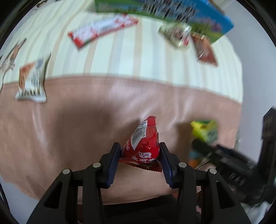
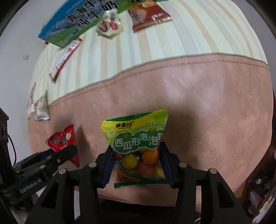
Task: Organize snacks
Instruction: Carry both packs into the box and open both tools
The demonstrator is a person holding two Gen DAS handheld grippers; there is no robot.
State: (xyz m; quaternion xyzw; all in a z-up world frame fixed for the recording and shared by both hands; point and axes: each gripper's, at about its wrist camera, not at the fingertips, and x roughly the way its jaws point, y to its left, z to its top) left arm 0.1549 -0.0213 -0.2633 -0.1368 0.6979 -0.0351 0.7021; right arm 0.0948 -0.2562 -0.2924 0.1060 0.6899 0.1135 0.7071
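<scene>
I have 2 packets in hand. My left gripper is clenched on the red snack packet, my right gripper on the green gumball packet, both above the pink blanket, well short of the blue-green box. I judge little is sorted: beside that box lie a red bar wrapper, a brown packet and a pale packet; another white-orange packet sits far from it.

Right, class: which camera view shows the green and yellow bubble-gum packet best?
The right wrist view: the green and yellow bubble-gum packet sits sharp and central, clamped in the right gripper, its print and coloured gum balls readable. The left wrist view shows only a blurred corner of it.
</scene>
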